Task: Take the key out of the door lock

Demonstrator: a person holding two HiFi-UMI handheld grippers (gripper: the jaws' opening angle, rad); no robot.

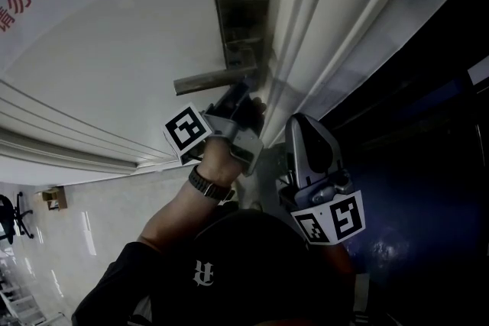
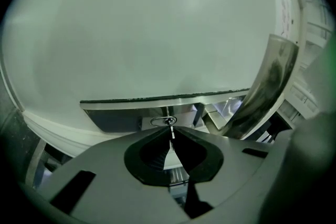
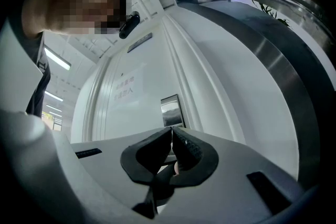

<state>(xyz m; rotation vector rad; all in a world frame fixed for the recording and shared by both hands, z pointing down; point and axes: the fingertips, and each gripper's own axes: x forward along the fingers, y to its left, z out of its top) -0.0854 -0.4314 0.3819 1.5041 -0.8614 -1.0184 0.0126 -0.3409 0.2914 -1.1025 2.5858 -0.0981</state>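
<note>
A steel lock plate (image 1: 241,19) with a lever handle (image 1: 218,79) sits on the white door (image 1: 114,50). My left gripper (image 1: 243,97) is pressed in just under the handle. In the left gripper view, my left gripper (image 2: 171,130) is shut on a thin key (image 2: 171,132). The small key ring (image 2: 163,121) lies just past the tips, under the handle (image 2: 168,98). The lock itself is hidden behind the jaws. My right gripper (image 1: 299,126) hangs back by the door edge. In its own view my right gripper (image 3: 171,130) is shut and holds nothing, with the lock plate (image 3: 170,110) far ahead.
The white door frame (image 1: 328,19) runs along the right of the lock, with dark space (image 1: 428,164) beyond it. The person's left arm and wristwatch (image 1: 209,184) reach up from below. A pale tiled floor (image 1: 76,225) and an office chair (image 1: 15,214) lie at lower left.
</note>
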